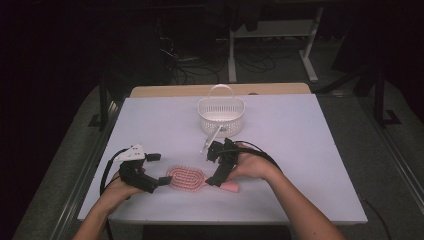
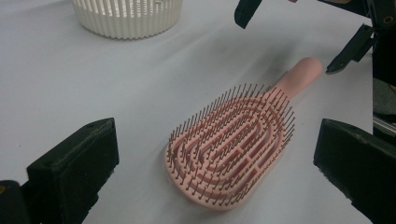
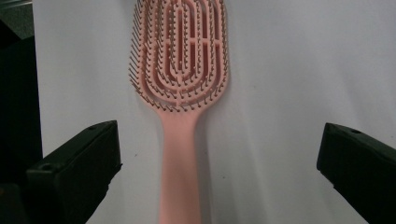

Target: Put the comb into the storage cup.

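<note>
The brush [image 1: 187, 178] lay flat on the table [image 1: 300, 150], bristles up, near the front edge and between the two grippers. Its long axis ran roughly left to right across the table: the head pointed toward the person's left, the handle toward the right.

The left gripper [image 1: 156, 170] sat just beside the tip of the head. Its jaws stood wide apart and held nothing. In the left gripper view the brush [image 2: 233, 144] lay ahead between the jaws, tilted away, with the handle at the far end.

The right gripper [image 1: 216, 165] hovered over the handle end, jaws spread wide and empty. In the right gripper view the brush [image 3: 180, 93] ran straight up the middle of the frame — the handle sat centred in the gap between the jaws, the head beyond it. The gripper was thus lined up along the long axis, and its closing line ran across the handle.

The basket [image 1: 221, 116] stood upright farther back, near the centre of the table, well apart from the brush. A white stick-like item leaned beside it; its kind could not be told.

Judgement: the right gripper was the nearer and better-placed for a grasp — the narrow handle lay square between its jaws. The coming move would call for lowering onto the handle and closing across it.
</note>
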The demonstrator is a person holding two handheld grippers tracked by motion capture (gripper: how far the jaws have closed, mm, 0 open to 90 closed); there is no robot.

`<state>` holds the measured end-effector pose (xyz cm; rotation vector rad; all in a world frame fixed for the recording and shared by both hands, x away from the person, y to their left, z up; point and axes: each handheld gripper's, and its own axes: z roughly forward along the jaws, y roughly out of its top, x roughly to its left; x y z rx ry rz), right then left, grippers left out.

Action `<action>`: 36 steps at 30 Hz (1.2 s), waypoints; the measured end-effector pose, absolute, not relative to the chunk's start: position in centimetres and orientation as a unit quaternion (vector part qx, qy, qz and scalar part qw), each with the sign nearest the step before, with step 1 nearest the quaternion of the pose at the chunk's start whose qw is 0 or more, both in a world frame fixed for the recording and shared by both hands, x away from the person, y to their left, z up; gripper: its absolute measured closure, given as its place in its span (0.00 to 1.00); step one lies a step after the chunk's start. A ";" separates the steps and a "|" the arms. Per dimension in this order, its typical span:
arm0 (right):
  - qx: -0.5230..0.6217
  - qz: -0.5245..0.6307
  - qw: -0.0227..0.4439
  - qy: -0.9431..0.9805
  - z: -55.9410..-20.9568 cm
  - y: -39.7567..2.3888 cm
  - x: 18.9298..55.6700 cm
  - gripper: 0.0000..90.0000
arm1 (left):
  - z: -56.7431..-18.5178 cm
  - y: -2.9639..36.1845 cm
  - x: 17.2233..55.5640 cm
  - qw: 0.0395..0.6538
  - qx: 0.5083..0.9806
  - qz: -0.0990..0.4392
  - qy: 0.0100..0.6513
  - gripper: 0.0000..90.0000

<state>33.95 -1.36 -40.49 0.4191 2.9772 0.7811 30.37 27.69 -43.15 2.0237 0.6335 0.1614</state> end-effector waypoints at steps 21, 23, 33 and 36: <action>0.122 0.211 0.007 0.970 -42.2 0.0 33.4 0.12 | -43.2 27.6 30.3 0.485 0.833 0.067 0.259 0.00; 0.123 0.207 0.000 0.970 -42.3 0.1 33.4 0.15 | -43.1 27.6 30.3 0.485 0.833 0.067 0.259 0.00; 0.116 0.189 -0.008 0.975 -42.8 0.4 33.1 0.29 | -43.1 27.6 30.3 0.484 0.833 0.068 0.259 0.00; 0.114 0.186 -0.009 0.976 -42.9 0.5 33.1 0.33 | -43.1 27.6 30.3 0.485 0.833 0.068 0.259 0.00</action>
